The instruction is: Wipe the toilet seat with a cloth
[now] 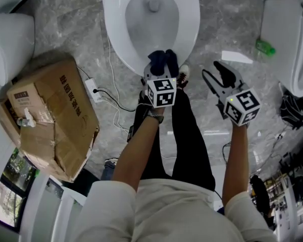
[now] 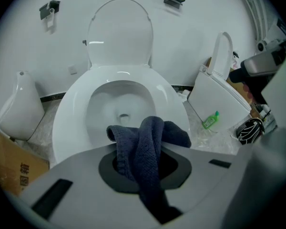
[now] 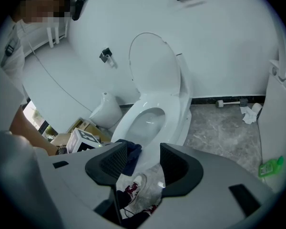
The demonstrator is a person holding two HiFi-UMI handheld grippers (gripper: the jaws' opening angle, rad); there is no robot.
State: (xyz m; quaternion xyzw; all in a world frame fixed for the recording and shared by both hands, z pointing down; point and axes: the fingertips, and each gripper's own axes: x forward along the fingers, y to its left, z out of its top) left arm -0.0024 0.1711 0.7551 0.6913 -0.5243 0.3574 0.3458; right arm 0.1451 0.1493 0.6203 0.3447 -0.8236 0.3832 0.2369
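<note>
Cloth (image 2: 148, 144), dark blue and bunched, sits clamped in the left gripper (image 1: 161, 67) over the front edge of the white toilet seat (image 1: 191, 29), while the right gripper (image 1: 219, 78) hangs beside it, jaws apart and empty.

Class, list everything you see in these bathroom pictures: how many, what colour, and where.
toilet seat: one, white, top centre, lid raised
cloth: one, dark blue, at the seat's front edge
second toilet: one, white, far right
bottle: one, green, at the second toilet
cardboard box: one, brown, at left
power strip: one, white, beside the box
left gripper: one, grey, shut on the cloth
right gripper: one, grey, open, right of the seat
</note>
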